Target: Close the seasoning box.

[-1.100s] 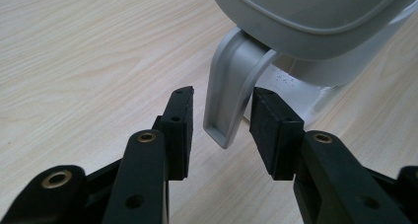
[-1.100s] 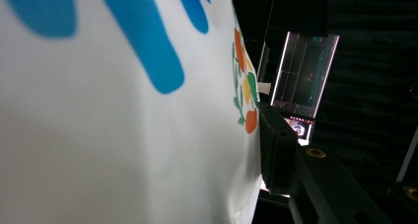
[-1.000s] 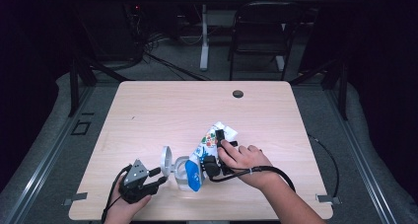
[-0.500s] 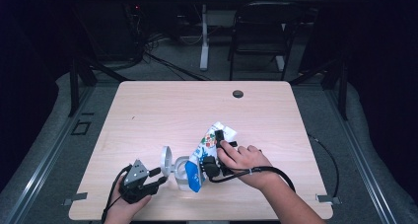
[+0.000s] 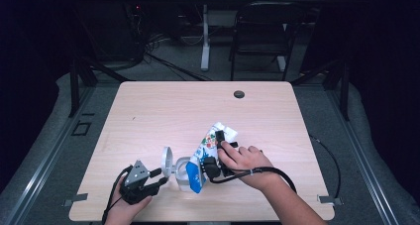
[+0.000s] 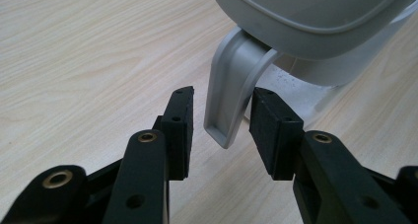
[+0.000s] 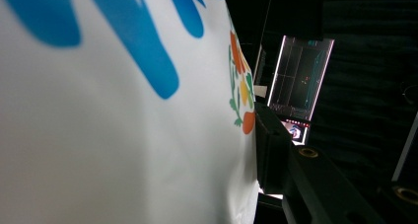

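Observation:
A small clear container [image 5: 182,179] stands near the table's front edge, its grey flip lid [image 5: 167,160] swung up. In the left gripper view the lid's curved grey tab [image 6: 231,100] hangs between the jaws of my left gripper [image 6: 222,130], with a small gap on each side, so that gripper is open. My right gripper [image 5: 214,153] is shut on a white pouch [image 5: 205,146] printed in blue, orange and green. The pouch is tilted, with its lower end at the container's mouth. In the right gripper view the pouch [image 7: 123,125] hides one jaw, and the other finger [image 7: 273,155] presses against it.
The light wooden table [image 5: 163,111] has a dark round grommet [image 5: 239,94] near its far edge. A black chair [image 5: 262,31] and a table leg [image 5: 204,36] stand on the floor beyond. Cables trail from both grippers off the front edge.

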